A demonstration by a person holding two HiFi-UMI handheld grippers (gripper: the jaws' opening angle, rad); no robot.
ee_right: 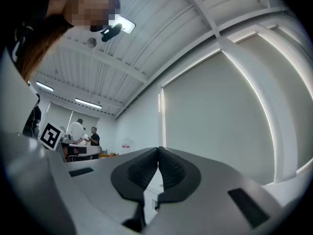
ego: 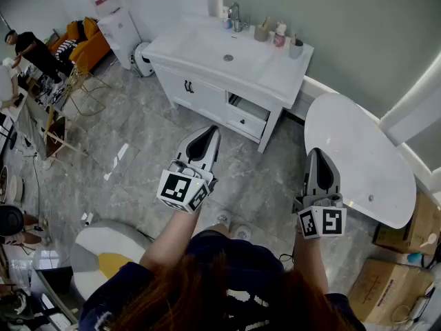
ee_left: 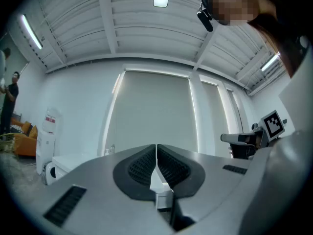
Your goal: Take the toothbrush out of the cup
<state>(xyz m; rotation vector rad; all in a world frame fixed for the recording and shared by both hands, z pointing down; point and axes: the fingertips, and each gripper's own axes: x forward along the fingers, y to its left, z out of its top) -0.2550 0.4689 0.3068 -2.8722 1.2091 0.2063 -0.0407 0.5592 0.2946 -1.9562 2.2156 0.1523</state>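
Far ahead, the head view shows a white vanity [ego: 207,54] with a sink. Several small cups and bottles stand at its back right. One tan cup [ego: 261,33] has a thin stick-like thing in it, too small to tell apart. My left gripper [ego: 209,134] hovers over the floor in front of the vanity, well short of the cups. My right gripper [ego: 319,156] hangs level with it, further right. Both point slightly upward at the far wall. In the left gripper view the left gripper [ee_left: 156,151] is shut and empty. The right gripper [ee_right: 158,154] is shut and empty in its own view.
A drawer [ego: 247,114] in the vanity stands open. A round white table [ego: 358,157] is at the right, with cardboard boxes [ego: 389,288] below it. A white and yellow stool [ego: 103,250] sits at lower left. A water dispenser [ego: 120,29], an orange sofa [ego: 88,41] and people are at far left.
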